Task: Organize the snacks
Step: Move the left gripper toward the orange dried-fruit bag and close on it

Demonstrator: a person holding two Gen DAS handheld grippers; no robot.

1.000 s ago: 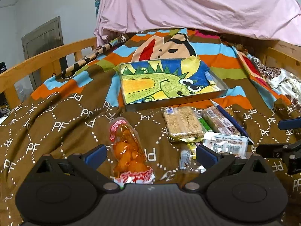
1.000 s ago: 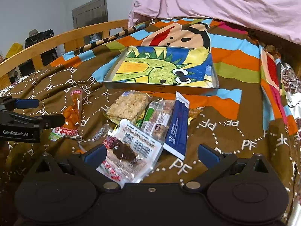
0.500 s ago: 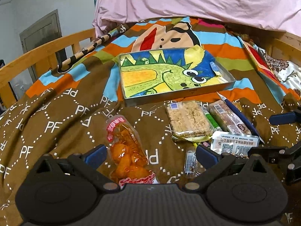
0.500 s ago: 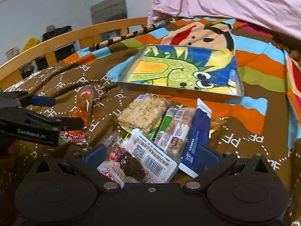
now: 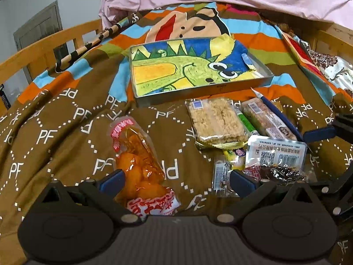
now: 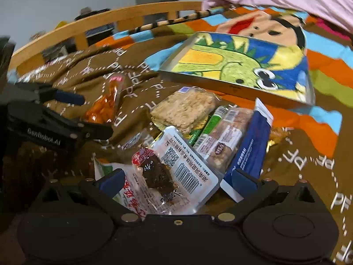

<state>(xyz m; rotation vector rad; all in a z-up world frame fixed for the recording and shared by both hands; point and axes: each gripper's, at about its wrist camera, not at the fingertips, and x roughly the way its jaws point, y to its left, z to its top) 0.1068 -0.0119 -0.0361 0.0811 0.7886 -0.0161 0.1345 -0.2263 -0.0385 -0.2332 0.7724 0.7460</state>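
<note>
A shallow metal tray (image 5: pixel 199 89) at upper centre shows a green, yellow and blue dinosaur. The brown bedspread (image 5: pixel 66 119) at left bears white "PF" letters; orange snacks fill a clear packet (image 5: pixel 138 156).

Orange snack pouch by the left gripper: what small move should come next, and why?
Probably ease the left gripper forward and shut on the orange snack pouch. It is open, the pouch already lies between its fingers, and the tray holds no snacks yet.

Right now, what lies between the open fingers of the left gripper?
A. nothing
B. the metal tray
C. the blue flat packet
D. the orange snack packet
D: the orange snack packet lies between the open fingers of the left gripper, on the blanket.
</note>
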